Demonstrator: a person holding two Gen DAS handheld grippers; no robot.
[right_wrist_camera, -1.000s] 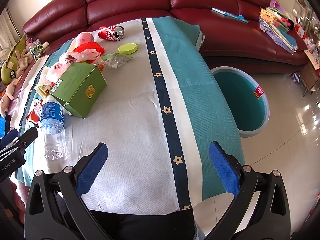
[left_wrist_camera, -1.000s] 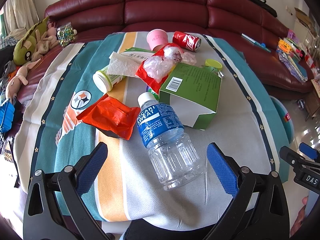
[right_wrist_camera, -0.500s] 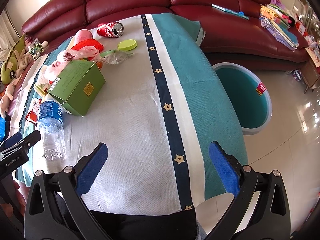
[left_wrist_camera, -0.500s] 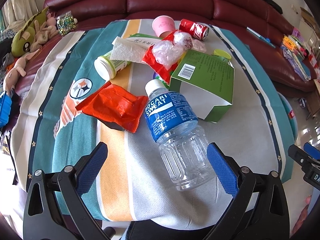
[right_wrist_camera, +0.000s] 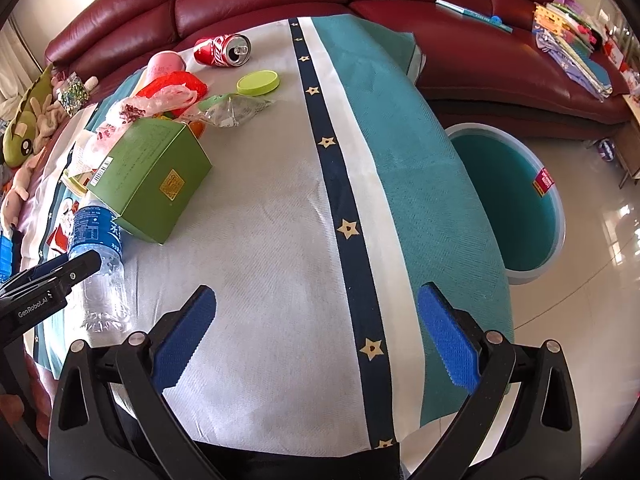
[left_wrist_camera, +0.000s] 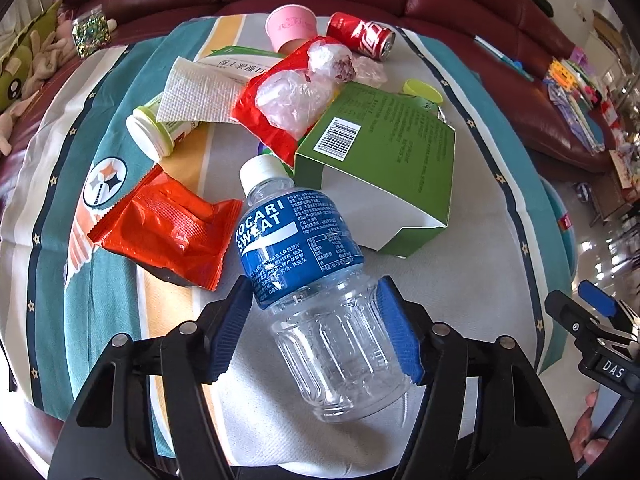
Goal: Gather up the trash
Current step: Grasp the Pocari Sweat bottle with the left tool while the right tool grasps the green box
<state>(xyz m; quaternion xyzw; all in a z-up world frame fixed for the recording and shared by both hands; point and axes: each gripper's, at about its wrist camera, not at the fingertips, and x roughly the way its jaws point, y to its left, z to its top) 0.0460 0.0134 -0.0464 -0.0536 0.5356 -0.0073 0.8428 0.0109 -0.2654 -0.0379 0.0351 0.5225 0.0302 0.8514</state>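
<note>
The left gripper [left_wrist_camera: 316, 324] closes its blue pads on an empty Pocari Sweat bottle [left_wrist_camera: 308, 276] lying on its side near the front edge of a cloth-covered table [right_wrist_camera: 280, 216]; both pads look to be touching the clear ribbed body just below the blue label, white cap pointing away. The right gripper [right_wrist_camera: 316, 332] hovers wide over bare cloth, holding nothing. This appears to be the pick-up of the first piece of trash. Behind the bottle wait a green carton [left_wrist_camera: 384, 168], an orange snack wrapper [left_wrist_camera: 164, 228], a red cola can [left_wrist_camera: 360, 36] and a pink paper cup [left_wrist_camera: 290, 28]. The next move likely calls for a firm squeeze without crushing the thin plastic, then a lift and a carry to the teal bin [right_wrist_camera: 516, 196] standing on the floor beside the table's right edge
</note>
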